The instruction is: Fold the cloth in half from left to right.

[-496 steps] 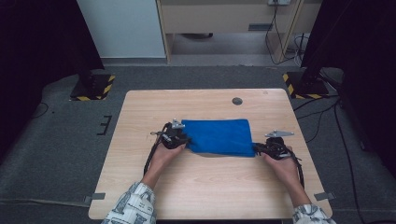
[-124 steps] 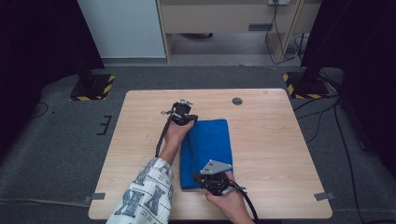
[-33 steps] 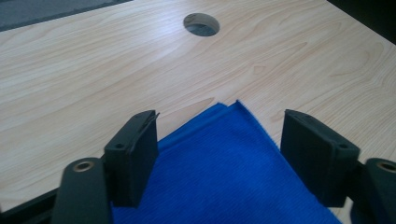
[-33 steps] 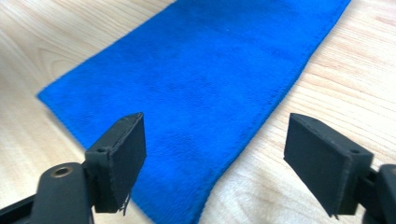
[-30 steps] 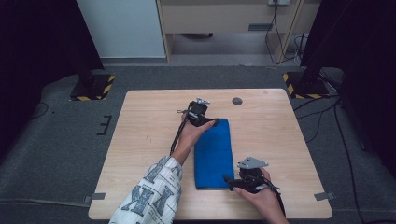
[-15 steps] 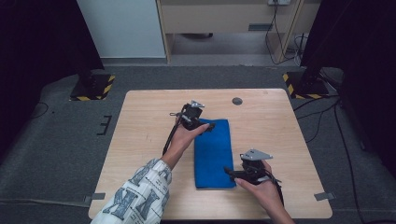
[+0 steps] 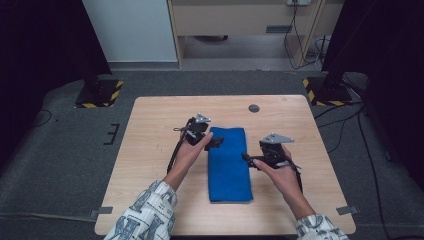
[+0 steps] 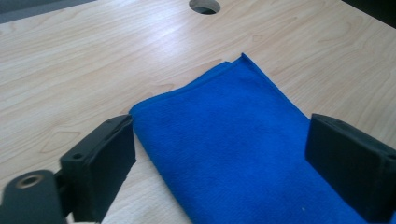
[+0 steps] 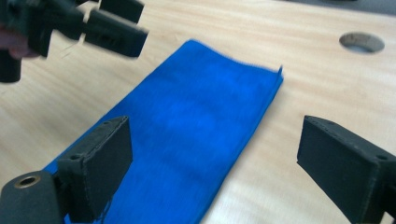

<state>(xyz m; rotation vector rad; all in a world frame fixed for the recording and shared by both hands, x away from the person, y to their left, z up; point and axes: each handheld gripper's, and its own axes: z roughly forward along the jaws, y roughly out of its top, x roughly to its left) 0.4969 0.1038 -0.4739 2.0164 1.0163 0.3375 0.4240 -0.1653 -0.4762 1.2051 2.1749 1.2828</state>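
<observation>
High view | left gripper (image 7: 216,142): jaws just opened wide, empty, above blue cloth (image 7: 229,162) | right gripper (image 7: 248,159): likewise, beside it

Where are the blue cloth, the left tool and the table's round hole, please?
blue cloth (image 7: 229,165): high view, middle of its folded top.
left tool (image 7: 215,142): high view, between its fingertips.
round hole (image 7: 254,108): high view, its centre.

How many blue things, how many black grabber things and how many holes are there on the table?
Blue folded cloth: 1
Black two-jaw grippers, left gripper and right gripper: 2
Round dark hole in the light wooden table: 1
Total: 4
</observation>
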